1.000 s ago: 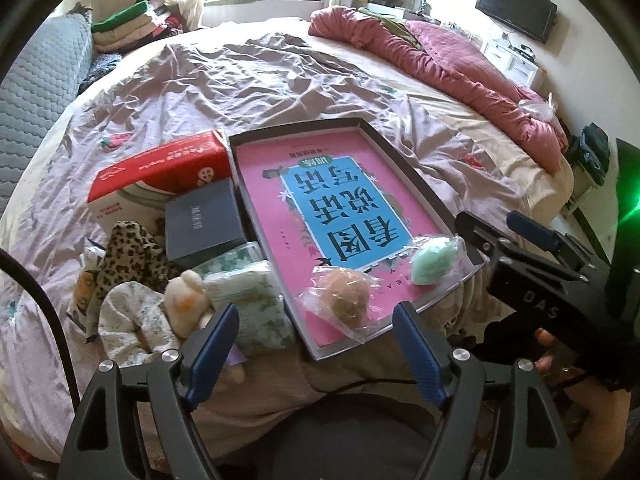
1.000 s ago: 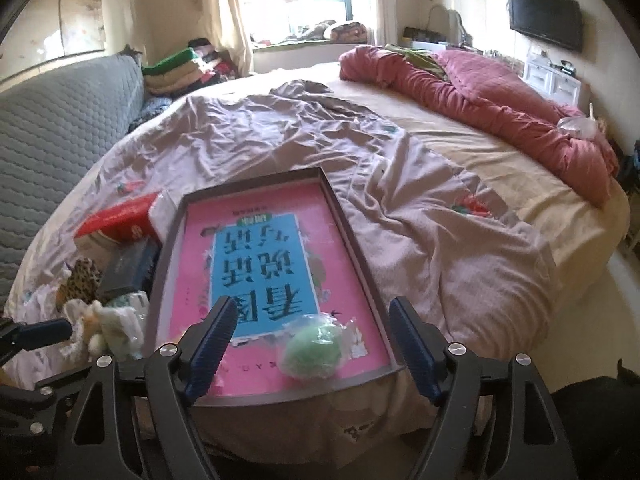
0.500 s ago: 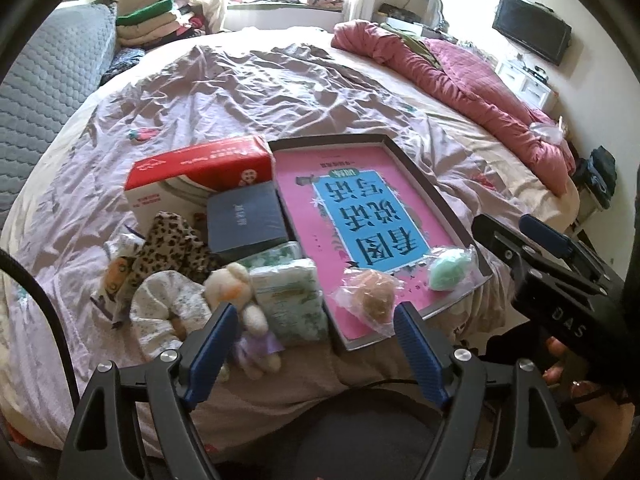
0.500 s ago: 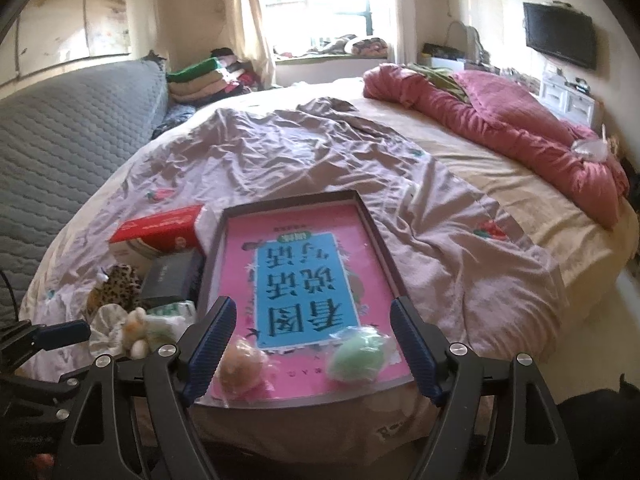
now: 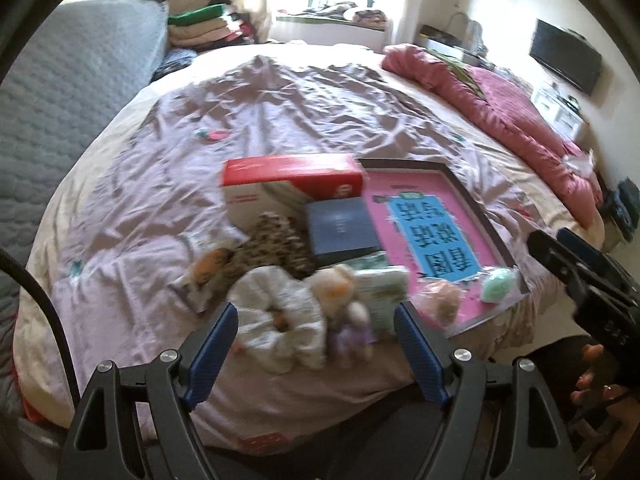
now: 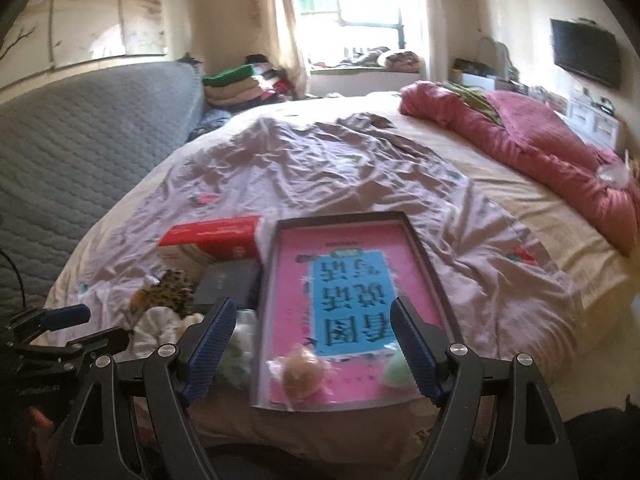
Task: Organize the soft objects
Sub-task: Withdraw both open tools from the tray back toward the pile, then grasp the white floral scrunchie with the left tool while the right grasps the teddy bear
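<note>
1. left gripper (image 5: 316,344): jaws wide apart, nothing btwn them, held above the near edge of the bed (image 5: 280,120), pointing down at a pile of soft stuff.
2. right gripper (image 6: 312,344): jaws also wide, nothing gripped, held over the near end of the tray (image 6: 420,248). it also shows at the right edge of the left view, w/ a hand (image 5: 592,376) under it.
3. tray: dark-rimmed, shallow, lies on the wrinkled lilac sheet (image 5: 300,92) near the bed's front edge; a pink book w/ a blue panel (image 6: 352,284) fills its bottom.
4. in the tray, near end: a tan soft ball in clear wrap (image 6: 302,372) on the left and a green soft ball in clear wrap (image 6: 396,372) on the right, apart from each other, both on the book.
5. left of the tray, on the sheet: red-and-white box (image 5: 292,180) furthest back, dark blue box (image 5: 340,228) just in front of it and beside the tray rim.
6. soft pile nearer the front: leopard-print fabric (image 5: 276,244), white floral scrunchie (image 5: 280,320), small plush toy (image 5: 340,300) touching the scrunchie, pale green packet (image 5: 380,292) btwn plush and tray. blurry, so finer detail can't be told.
7. far side of the bed: red-pink duvet (image 6: 540,136) bunched along the right; grey quilted mattress (image 6: 80,136) stands at the left; folded clothes stack (image 6: 240,84) by the window.
</note>
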